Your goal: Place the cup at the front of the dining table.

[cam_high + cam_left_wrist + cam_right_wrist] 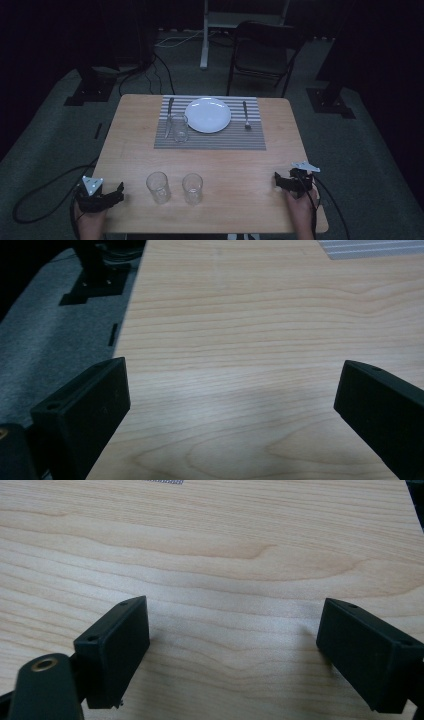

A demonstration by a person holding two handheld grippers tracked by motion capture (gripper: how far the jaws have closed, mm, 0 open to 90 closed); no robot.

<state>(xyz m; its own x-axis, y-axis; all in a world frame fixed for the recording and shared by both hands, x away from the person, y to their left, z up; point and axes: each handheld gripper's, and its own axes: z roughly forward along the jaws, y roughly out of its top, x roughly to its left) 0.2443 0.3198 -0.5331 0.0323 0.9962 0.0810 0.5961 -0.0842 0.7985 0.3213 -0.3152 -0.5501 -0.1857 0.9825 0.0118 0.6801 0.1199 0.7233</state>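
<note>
1. At the near edge of the light wooden table [235, 155], a person's hands rest with a black two-jaw gripper in each: the left gripper [119, 191] at the near left corner, the right gripper [278, 180] at the near right.
2. The left gripper view looks along its own jaws [232, 400], spread wide with bare wood grain between them; it also takes in the table's left edge and grey carpet [45, 340] beyond.
3. The right gripper view has its jaws [232, 630] likewise spread wide over bare wood, pinching nothing.
4. From the high view, two clear empty drinking glasses stand upright between the hands, one to the left [158, 187] and one to the right [192, 188], close together but apart.
5. Farther off lies a grey striped placemat [215, 140] carrying a third clear glass [180, 128], a round white plate [208, 115], a metal knife [169, 111] at left and a metal fork [246, 116] at right.
6. Beyond the table stands a dark folding chair [262, 52].
</note>
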